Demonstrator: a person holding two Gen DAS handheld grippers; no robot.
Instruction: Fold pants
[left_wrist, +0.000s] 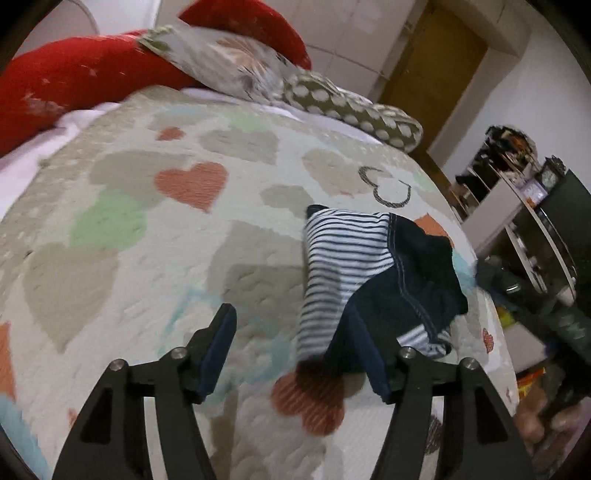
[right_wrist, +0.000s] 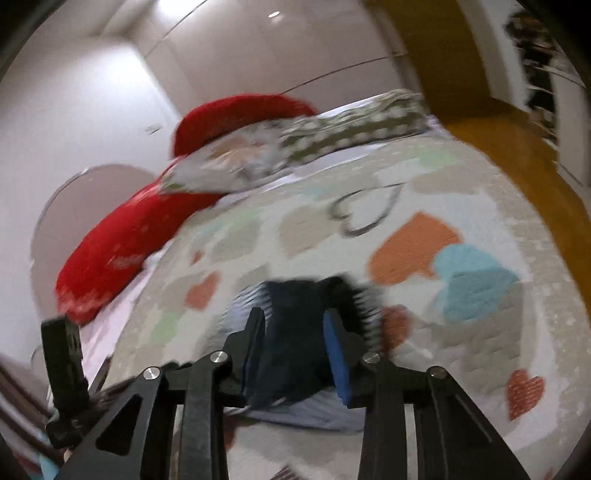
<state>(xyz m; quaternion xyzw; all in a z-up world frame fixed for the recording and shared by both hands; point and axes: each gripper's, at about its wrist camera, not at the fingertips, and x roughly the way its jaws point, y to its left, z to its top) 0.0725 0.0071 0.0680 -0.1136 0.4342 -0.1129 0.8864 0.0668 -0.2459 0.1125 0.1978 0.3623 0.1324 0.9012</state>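
The left wrist view gives the clearer look at the pants (left_wrist: 373, 273): a small bunched garment of navy fabric with pale stitching and a blue-and-white striped part, lying on the heart-patterned bedspread (left_wrist: 147, 229). It sits ahead of the left gripper (left_wrist: 295, 354) and toward its right finger, whose blue pad (left_wrist: 373, 365) stands in front of the cloth's near edge; whether the pad touches the cloth cannot be told. The left gripper's fingers are spread wide with nothing between them but bedspread.

The right wrist view is heavily blurred by motion, yet it shows what the other does not: the right gripper (right_wrist: 295, 343) with dark navy fabric of the pants (right_wrist: 295, 295) filling the gap between its two fingers, the blue pads (right_wrist: 338, 358) to either side of the cloth. The fingers are pinching the pants, with striped cloth spilling out below and to both sides. At the lower left of this view a black part of the other gripper (right_wrist: 62, 365) shows.

Beyond the fingers in both views lie red pillows (left_wrist: 74, 81), a floral cushion (left_wrist: 225, 62) and a dotted olive cushion (left_wrist: 354, 107). Only the left wrist view shows cluttered shelving (left_wrist: 517, 192) far right of its fingers, its contents too blurred to name. A wooden door (left_wrist: 436, 59) stands behind.
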